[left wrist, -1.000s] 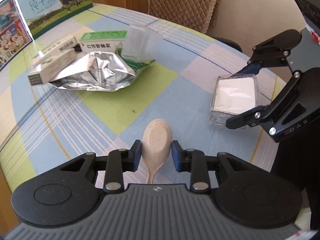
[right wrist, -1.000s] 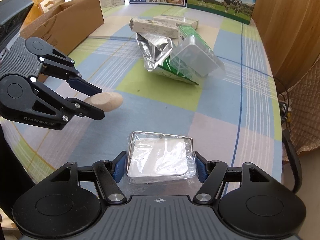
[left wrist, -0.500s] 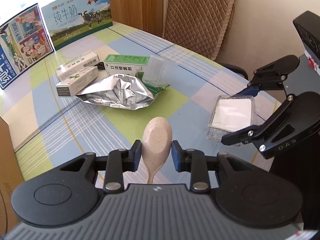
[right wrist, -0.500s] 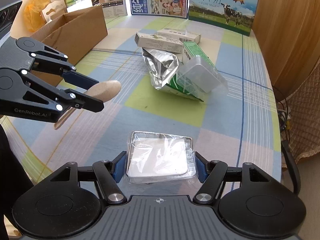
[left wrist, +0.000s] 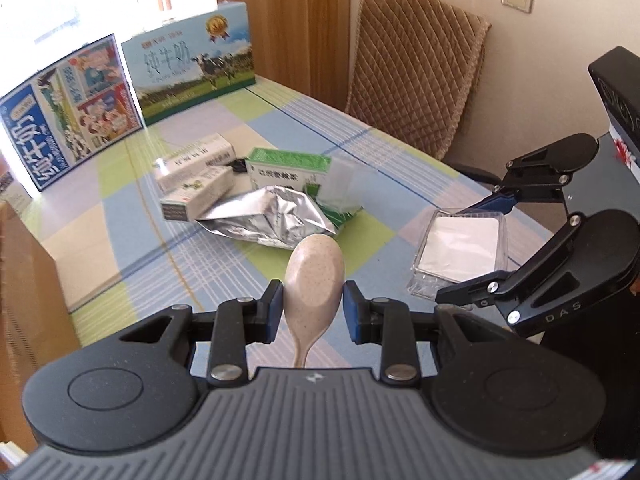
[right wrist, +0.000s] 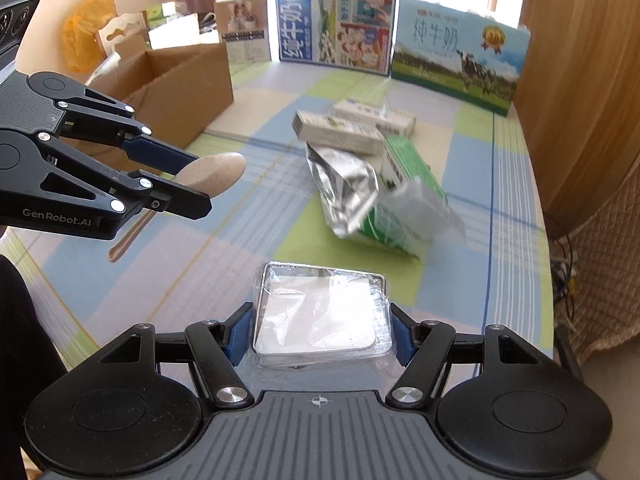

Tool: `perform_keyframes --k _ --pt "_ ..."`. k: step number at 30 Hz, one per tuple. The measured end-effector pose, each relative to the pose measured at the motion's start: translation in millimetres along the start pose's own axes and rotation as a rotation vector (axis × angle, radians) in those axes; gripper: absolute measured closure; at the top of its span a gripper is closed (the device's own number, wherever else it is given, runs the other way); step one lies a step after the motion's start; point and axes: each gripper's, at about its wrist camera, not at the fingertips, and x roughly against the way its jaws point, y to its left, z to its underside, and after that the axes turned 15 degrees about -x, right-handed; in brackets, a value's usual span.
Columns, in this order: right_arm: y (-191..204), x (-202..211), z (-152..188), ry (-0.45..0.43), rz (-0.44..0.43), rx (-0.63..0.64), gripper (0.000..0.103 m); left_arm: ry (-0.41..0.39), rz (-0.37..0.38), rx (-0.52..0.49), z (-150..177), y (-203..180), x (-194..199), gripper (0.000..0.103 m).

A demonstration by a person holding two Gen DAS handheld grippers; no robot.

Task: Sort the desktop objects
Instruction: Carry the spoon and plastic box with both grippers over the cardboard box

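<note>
Two loads ride above the counter (right wrist: 500,216): my left hand-held gripper (left wrist: 314,310) pinches the spoon (left wrist: 314,280) by its rounded bowl, which could pivot, while my right hand-held gripper (right wrist: 320,334) squeezes the slippery plastic-wrapped box (right wrist: 320,312).

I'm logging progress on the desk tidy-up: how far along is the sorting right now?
Nothing looks sorted yet. In hand: the left gripper is shut on the beige spoon, and the right gripper is shut on the clear-wrapped white packet, both lifted off the table. Left: two white boxes, the green box and the foil bag are piled mid-table. The cardboard box stands nearby.
</note>
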Motion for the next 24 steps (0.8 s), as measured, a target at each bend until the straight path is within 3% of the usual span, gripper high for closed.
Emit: perform_keyframes --k 13,24 --pt "78.9 12.5 -47.7 -0.108 -0.080 0.104 0.038 -0.073 -0.135 0.050 1.6 36.9 77.0 0.076" --pt "176.6 -2.0 -97.3 -0.168 -0.212 0.215 0.038 -0.087 -0.312 0.121 33.2 110.5 152.6 0.076"
